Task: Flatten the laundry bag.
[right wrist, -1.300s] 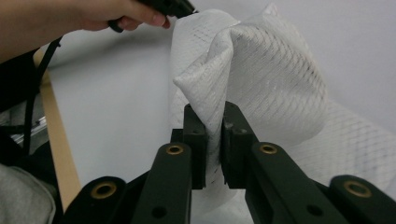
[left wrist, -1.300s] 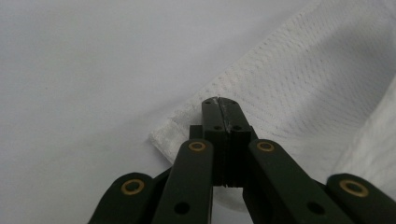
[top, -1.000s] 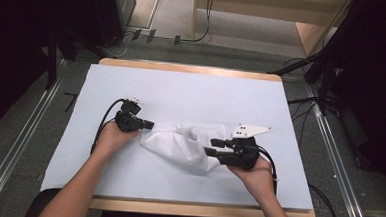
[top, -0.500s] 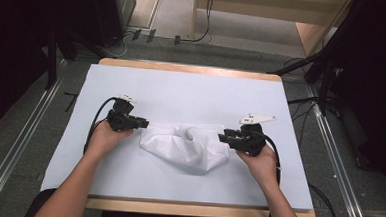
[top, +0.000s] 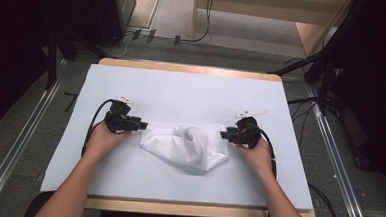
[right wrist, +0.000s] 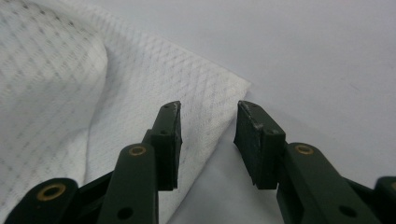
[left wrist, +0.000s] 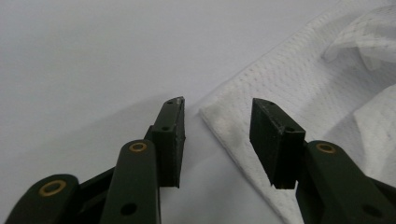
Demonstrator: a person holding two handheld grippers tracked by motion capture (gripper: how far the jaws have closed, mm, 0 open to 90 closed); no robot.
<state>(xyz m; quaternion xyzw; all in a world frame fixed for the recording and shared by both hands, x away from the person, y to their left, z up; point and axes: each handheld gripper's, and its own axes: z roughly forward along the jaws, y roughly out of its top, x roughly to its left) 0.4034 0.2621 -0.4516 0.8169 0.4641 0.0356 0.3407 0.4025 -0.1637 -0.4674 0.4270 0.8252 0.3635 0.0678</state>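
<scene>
A white textured cloth (top: 186, 145) lies rumpled on the table's white cover (top: 182, 88). My left gripper (top: 141, 125) rests at the cloth's left corner. In the left gripper view its jaws (left wrist: 219, 101) stand open and have just been opening; the cloth (left wrist: 289, 79) has its corner lying between them, untouched by the pads. My right gripper (top: 224, 135) sits at the cloth's right corner. Its jaws (right wrist: 209, 104) have just opened a little. They stand apart over the cloth's (right wrist: 93, 93) edge without pressing on it.
The wooden table edge (top: 193, 68) runs along the far side, with floor cables (top: 150, 35) beyond it. Metal rails (top: 24, 144) flank the table left and right. A black cable (top: 96, 118) loops from the left gripper.
The left jaws opened and let go of the cloth's left corner. The right hand moved away from the person and down to the cloth's right corner. The cloth lies flatter.
</scene>
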